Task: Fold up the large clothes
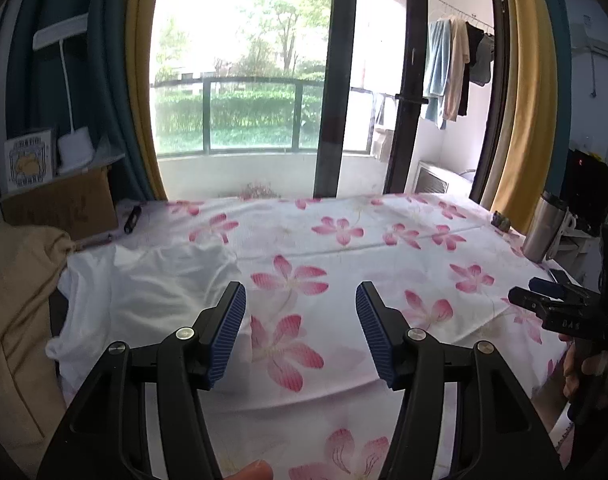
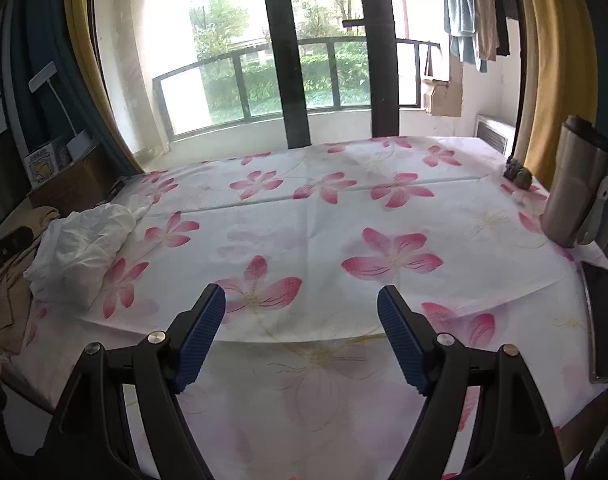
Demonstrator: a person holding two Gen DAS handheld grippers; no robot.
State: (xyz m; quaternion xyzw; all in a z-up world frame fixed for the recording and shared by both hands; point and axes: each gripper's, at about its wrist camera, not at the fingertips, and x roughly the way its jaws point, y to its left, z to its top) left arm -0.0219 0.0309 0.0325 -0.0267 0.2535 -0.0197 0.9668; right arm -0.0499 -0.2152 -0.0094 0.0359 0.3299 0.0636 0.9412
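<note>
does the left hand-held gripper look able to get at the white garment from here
Probably yes. The left hand-held gripper is open and empty, and the white garment lies crumpled just to its left on the floral tablecloth, with nothing between them.

Left gripper (image 1: 300,294): jaws apart, nothing between the blue pads, angled downward. Right gripper (image 2: 302,300): jaws apart, empty, angled downward, hand-held.

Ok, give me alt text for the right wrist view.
An open, empty right hand-held gripper hovers over a table covered in a pink-flowered cloth. A crumpled white garment lies at the left edge, a steel flask stands at the right.
</note>
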